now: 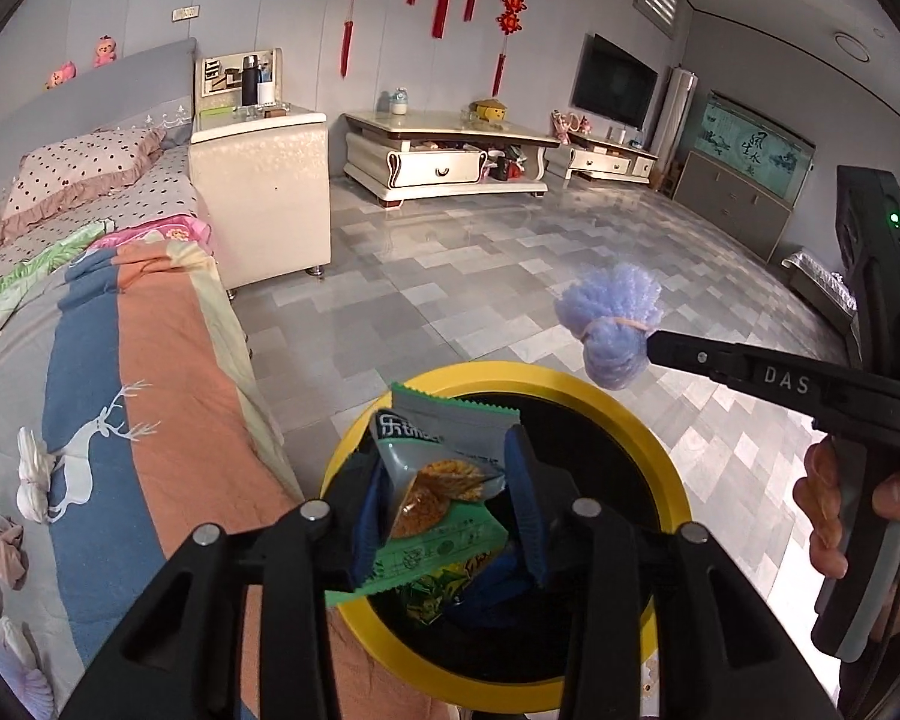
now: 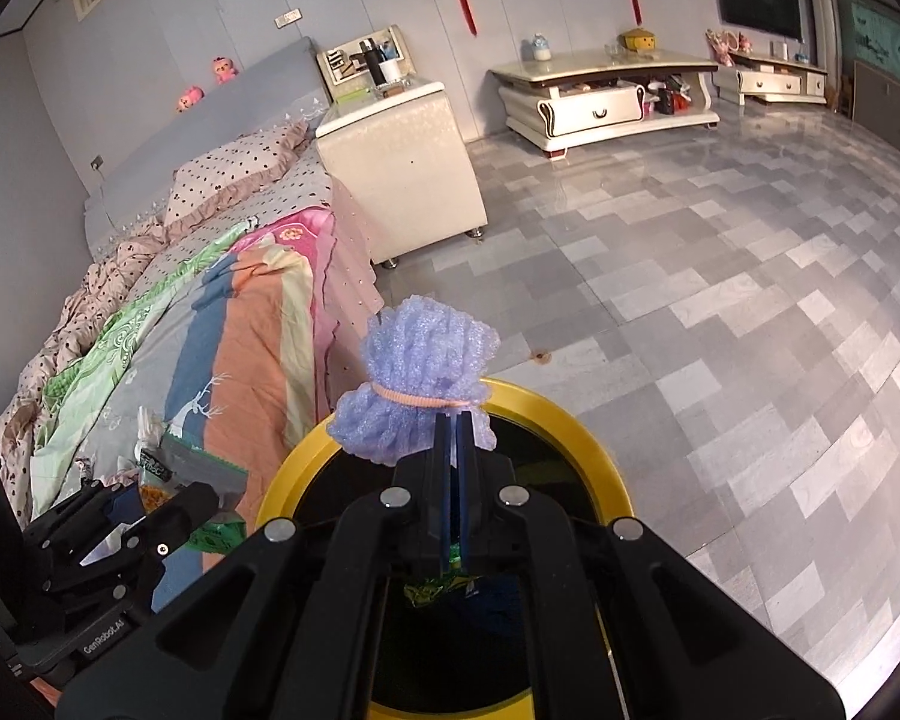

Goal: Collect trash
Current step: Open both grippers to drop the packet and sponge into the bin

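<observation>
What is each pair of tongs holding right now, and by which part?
Right tongs: shut on the purple foam-net bundle, gripped at its lower edge just below the band. Left tongs: the crumpled snack wrappers sit between the jaws; whether the pads press cannot be told.

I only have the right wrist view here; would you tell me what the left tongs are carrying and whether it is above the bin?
Observer: The left tongs have snack wrappers, one grey and one green, between their blue pads.
Operator: Thank you. Are the wrappers over the opening?
Observer: In the left wrist view they hang across the near left rim of the yellow bin, partly above its dark opening.
Operator: Is any trash left on the bed?
Observer: Yes, a crumpled pinkish wad lies on the bedspread, near the picture's left edge.
</observation>
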`<state>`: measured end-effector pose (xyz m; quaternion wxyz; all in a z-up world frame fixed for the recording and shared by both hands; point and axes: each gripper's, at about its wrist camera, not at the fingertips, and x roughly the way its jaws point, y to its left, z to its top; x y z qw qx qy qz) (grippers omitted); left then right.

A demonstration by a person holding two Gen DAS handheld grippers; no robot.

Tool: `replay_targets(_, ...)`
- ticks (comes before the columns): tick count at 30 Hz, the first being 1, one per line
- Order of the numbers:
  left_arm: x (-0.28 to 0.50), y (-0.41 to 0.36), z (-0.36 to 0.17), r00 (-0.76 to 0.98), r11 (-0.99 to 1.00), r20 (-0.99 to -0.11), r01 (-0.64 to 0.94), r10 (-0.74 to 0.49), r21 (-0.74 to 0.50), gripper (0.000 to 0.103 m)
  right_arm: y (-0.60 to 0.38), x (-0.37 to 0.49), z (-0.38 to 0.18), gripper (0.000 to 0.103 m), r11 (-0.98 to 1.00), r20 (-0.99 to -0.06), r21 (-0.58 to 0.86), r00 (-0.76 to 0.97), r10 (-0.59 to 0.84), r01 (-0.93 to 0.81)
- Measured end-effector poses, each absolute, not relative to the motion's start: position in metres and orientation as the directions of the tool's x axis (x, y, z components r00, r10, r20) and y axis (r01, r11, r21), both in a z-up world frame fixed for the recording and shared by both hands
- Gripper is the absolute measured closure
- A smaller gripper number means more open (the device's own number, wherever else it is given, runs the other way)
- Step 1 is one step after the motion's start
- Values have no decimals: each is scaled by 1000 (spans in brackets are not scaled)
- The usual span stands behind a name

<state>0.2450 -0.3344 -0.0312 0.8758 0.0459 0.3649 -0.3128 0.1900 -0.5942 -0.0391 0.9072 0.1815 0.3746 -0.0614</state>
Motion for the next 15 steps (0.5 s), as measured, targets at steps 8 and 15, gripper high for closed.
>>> replay_targets(8, 240, -331, -31, 539, 806, -670, 572, -511, -154, 46, -595, 190, -41, 100, 920, -714, 278, 700, 7, 276)
replay_targets(15, 236, -313, -22, 562, 821, -659, 549, -500, -155, 36, -593, 181, -38, 73, 909, -717, 280, 697, -15, 308)
